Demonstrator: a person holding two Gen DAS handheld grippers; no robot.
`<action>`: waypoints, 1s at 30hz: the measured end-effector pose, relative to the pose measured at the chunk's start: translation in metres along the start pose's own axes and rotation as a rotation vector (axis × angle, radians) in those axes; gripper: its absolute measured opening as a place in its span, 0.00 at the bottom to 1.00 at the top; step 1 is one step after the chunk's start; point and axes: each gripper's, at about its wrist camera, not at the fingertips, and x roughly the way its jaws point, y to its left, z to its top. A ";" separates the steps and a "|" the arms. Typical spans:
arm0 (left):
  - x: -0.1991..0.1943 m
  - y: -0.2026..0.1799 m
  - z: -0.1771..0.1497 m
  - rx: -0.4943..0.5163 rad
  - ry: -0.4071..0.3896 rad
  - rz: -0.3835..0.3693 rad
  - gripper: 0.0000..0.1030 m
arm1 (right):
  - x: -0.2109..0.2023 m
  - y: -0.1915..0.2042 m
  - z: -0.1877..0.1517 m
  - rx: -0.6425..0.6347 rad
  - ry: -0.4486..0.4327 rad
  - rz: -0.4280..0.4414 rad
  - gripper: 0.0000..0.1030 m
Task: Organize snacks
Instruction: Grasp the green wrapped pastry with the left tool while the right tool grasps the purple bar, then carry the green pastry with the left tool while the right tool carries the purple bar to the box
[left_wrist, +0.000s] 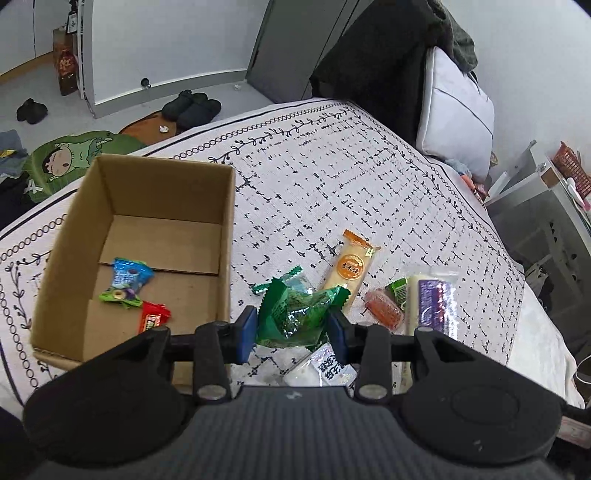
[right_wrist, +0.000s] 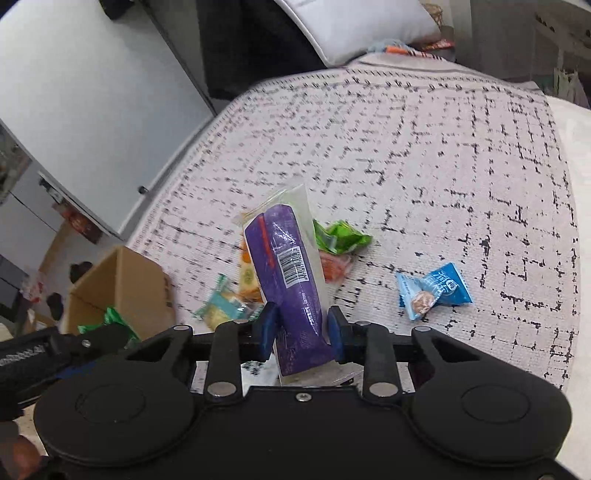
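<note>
My left gripper (left_wrist: 291, 328) is shut on a crinkled green snack packet (left_wrist: 299, 314), held just right of the open cardboard box (left_wrist: 85, 221). Inside the box lie a blue candy packet (left_wrist: 129, 275), a small green one (left_wrist: 120, 296) and a red one (left_wrist: 153, 317). My right gripper (right_wrist: 301, 334) is shut on a long purple snack packet (right_wrist: 288, 280), lifted off the bedspread and tilted. In the right wrist view the box (right_wrist: 125, 291) stands at the left, with the left gripper and its green packet (right_wrist: 118, 321) beside it.
Loose snacks lie on the patterned bedspread (left_wrist: 351, 173): an orange-label rice cracker (left_wrist: 349, 267), an orange-red packet (left_wrist: 384, 308), a small green packet (right_wrist: 341, 236), a blue packet (right_wrist: 434, 290). A white pillow (left_wrist: 456, 110) is at the head; slippers (left_wrist: 192, 107) sit on the floor.
</note>
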 end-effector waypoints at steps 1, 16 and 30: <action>-0.003 0.001 0.000 0.000 -0.002 -0.001 0.39 | -0.005 0.002 0.000 -0.004 -0.010 0.010 0.28; -0.041 0.021 0.002 -0.002 -0.047 0.012 0.39 | -0.051 0.029 -0.010 -0.027 -0.083 0.191 0.27; -0.065 0.061 0.023 -0.065 -0.097 0.038 0.39 | -0.045 0.057 -0.016 -0.041 -0.058 0.310 0.27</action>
